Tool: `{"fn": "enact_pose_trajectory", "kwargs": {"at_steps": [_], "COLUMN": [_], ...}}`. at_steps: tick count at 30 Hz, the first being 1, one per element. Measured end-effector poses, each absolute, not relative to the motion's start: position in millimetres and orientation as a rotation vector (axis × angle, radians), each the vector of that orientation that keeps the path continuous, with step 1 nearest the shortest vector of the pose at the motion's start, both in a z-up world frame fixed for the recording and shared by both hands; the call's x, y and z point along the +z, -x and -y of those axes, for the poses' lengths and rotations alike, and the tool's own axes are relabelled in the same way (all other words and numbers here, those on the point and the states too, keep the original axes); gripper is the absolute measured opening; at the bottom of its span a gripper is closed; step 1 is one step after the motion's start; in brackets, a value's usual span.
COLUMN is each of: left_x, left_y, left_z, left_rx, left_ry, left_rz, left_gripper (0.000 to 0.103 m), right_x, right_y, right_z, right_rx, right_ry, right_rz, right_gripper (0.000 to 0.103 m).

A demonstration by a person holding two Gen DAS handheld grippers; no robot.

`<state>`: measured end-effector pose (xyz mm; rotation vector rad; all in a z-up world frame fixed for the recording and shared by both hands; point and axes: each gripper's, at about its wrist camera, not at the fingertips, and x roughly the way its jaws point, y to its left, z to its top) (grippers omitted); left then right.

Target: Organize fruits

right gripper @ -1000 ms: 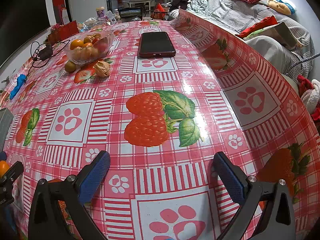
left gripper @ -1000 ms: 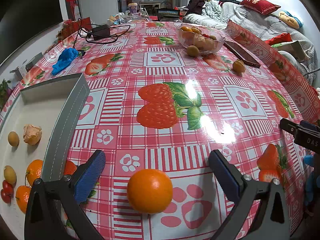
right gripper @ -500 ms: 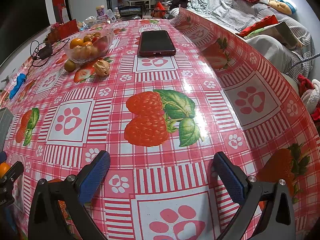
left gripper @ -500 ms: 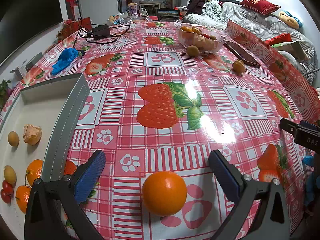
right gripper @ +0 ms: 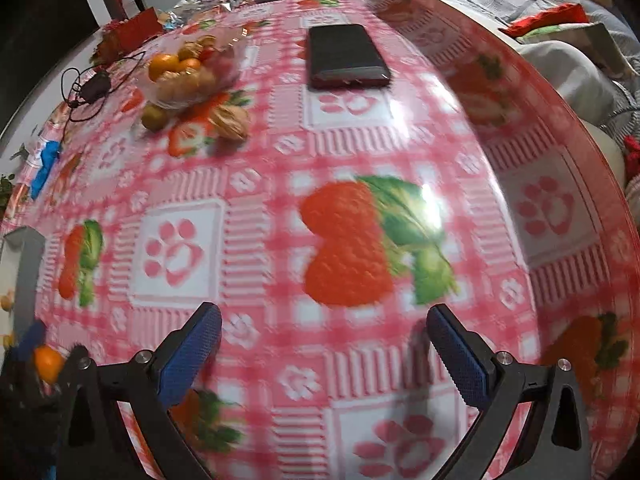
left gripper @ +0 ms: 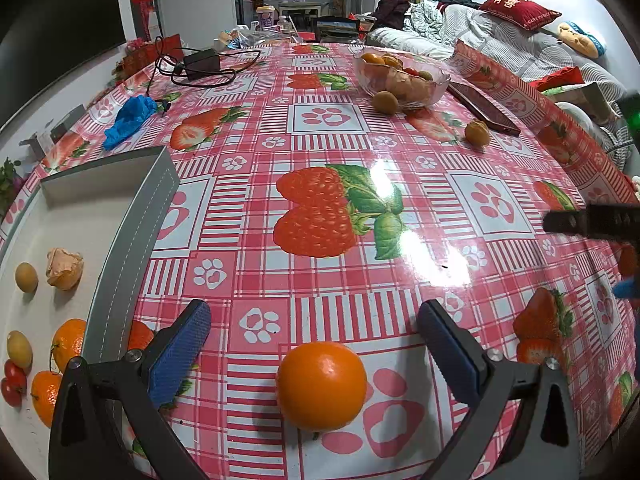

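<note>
An orange lies on the strawberry tablecloth between the open fingers of my left gripper, touching neither pad. A grey tray at the left holds several fruits. A glass bowl of fruit stands far back, with a loose round fruit and a husked one beside it. My right gripper is open and empty over bare cloth. The right wrist view shows the bowl, the husked fruit and the orange at far left.
A dark phone lies beyond the right gripper. A blue glove and a black charger with cable lie at the back left. The table edge curves down on the right, with a sofa beyond it.
The orange shifted right, to midway between the left fingers. The right gripper rose and moved forward; its view is now blurred.
</note>
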<state>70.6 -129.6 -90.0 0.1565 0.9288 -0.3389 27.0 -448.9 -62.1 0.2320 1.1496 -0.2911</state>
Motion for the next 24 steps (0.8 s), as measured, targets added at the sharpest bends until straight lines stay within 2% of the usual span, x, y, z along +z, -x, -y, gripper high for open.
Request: {"fn": "enact_pose_trajectory", "kwargs": {"at_steps": [18,20,22,23,24], "left_x": [-90,-90,-90,-90,-90], "left_y": [-70,-70,-70,-70,-70], "left_z": [130,130,130,130,130], "left_rx": [-0.339,-0.339,-0.339,-0.339,-0.339], "left_ry": [-0.156,-0.156,-0.156,-0.156,-0.157], "left_rz": [-0.928,-0.928,-0.928,-0.928,-0.928], "left_gripper": [0.103,0.103,0.103,0.103,0.103], "right_x": [-78,-77,-74,-72,-71], "right_y": [-145,-150,-152,-153,-155], "right_z": [422,421,419,417,413], "right_rx": [-0.324,-0.324,-0.314,-0.299,-0.284], "right_ry": [-0.177,-0.175,-0.164,-0.153,-0.144], "right_rz": [-1.046,-1.024,-1.008,-1.000,-0.995], "right_gripper": [0.102,0.095,0.076,0.071,0.059]}}
